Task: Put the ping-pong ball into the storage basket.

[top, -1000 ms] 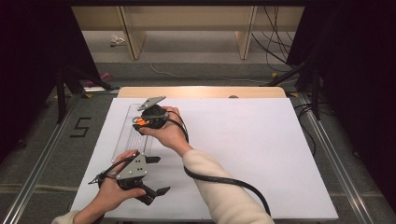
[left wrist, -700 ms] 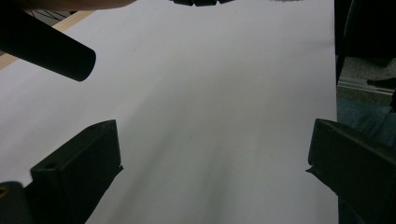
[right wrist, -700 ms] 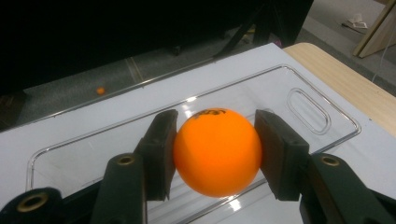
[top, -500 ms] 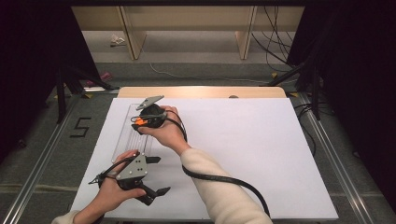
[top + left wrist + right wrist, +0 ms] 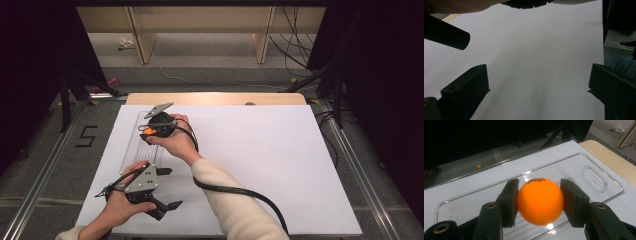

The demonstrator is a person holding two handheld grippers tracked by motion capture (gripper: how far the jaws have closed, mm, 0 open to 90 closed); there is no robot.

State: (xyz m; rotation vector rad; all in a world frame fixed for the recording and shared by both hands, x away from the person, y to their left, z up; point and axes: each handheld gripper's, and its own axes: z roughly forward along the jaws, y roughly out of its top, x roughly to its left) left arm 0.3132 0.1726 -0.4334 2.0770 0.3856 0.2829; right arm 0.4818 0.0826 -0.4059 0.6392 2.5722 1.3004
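An orange ball (image 5: 540, 201) sits between the two black pads of my right gripper (image 5: 539, 195), which is shut on it. The ball hangs just above a clear plastic tray (image 5: 586, 170). In the high view my right gripper (image 5: 150, 133) is over the tray (image 5: 134, 147) at the left of the white sheet, with the ball (image 5: 146, 132) showing as an orange spot. My left gripper (image 5: 172, 188) lies low near the front left corner, its jaws wide apart. In the left gripper view the left gripper (image 5: 537, 85) has only white sheet between its jaws.
A white sheet (image 5: 270, 160) covers the table, with a wooden edge (image 5: 215, 98) at the far side. The right gripper's black cable (image 5: 235, 190) trails across the sheet near the forearm. A small orange object (image 5: 478, 166) lies on the dark floor beyond the table.
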